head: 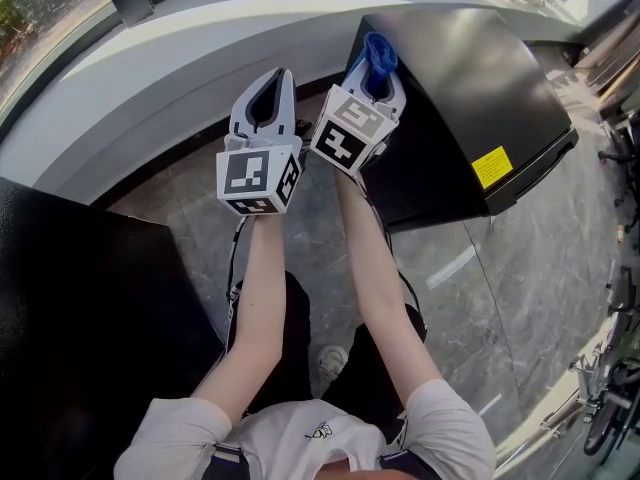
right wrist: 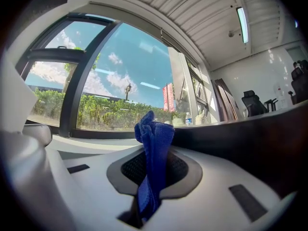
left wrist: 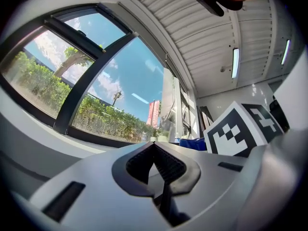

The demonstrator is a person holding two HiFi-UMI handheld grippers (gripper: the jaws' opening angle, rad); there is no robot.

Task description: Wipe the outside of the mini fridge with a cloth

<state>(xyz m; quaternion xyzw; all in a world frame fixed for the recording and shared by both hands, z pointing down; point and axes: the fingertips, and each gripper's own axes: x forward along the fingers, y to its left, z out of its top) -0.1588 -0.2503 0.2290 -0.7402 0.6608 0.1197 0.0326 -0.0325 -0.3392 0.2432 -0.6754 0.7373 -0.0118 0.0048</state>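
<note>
Now the right claw pinches the soft, limp blue cloth by its bunched middle at the top corner of the black mini fridge, light stuff likely to fold under pressure, while the left claw sits pressed together, empty

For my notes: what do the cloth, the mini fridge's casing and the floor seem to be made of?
Cloth: soft blue fabric, perhaps microfibre, matte; it bunches in folds between the right gripper's jaws.
Mini fridge: smooth black casing with a faint sheen, probably painted metal or plastic.
Floor: grey veined stone or stone-look tile, polished; it shows light reflections.
</note>
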